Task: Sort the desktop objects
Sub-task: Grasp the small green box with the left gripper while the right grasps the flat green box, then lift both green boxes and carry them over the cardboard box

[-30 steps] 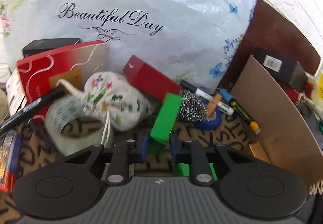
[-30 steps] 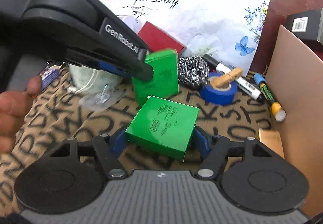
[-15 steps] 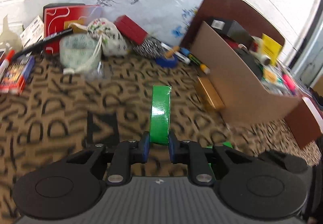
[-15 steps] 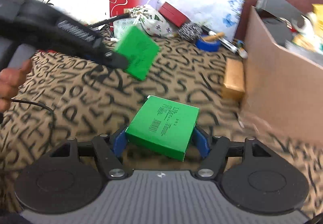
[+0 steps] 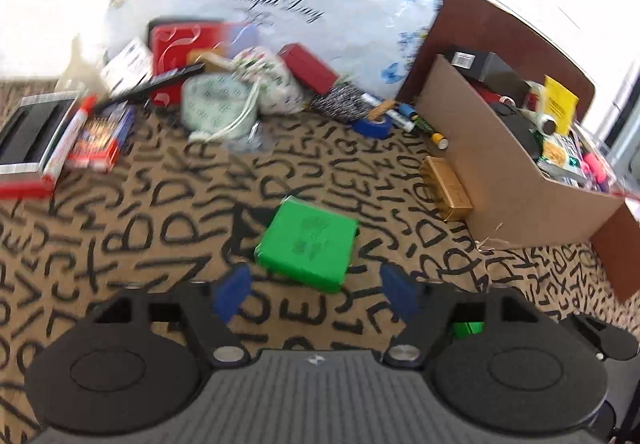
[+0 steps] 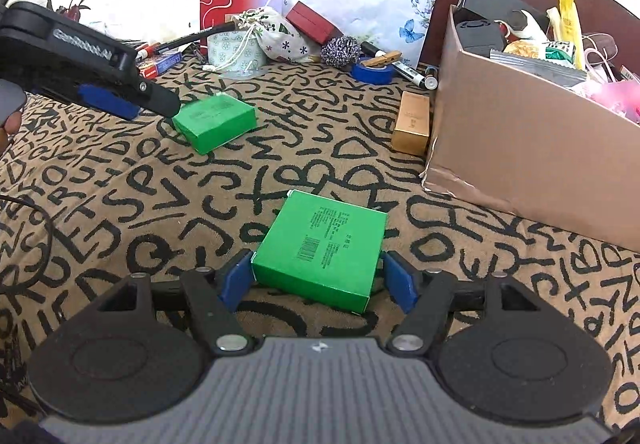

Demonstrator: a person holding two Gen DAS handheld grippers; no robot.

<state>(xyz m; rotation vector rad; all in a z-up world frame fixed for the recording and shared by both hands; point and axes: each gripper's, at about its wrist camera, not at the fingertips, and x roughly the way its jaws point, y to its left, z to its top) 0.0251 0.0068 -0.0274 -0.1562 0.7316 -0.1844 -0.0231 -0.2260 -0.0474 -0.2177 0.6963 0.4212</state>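
Observation:
A green box (image 5: 308, 244) lies flat on the letter-print cloth just ahead of my left gripper (image 5: 314, 290), which is open and empty. The same box shows in the right wrist view (image 6: 216, 120), next to the left gripper's tip (image 6: 156, 100). A second green box (image 6: 320, 250) sits between the pads of my right gripper (image 6: 318, 280). The right jaws stand close to its sides and the box looks to rest on the cloth; whether they still press it I cannot tell.
A cardboard box (image 6: 520, 148) full of items stands at the right, with a gold box (image 6: 412, 122) beside it. At the back lie blue tape (image 6: 372, 72), a steel scrubber (image 6: 340, 50), markers, a floral pouch (image 6: 276, 34), red boxes and a tape roll (image 5: 216, 104).
My left gripper opened and let go of its green box, which now lies flat on the cloth. Both grippers pulled back from the back clutter; the right one lowered its green box to the cloth.

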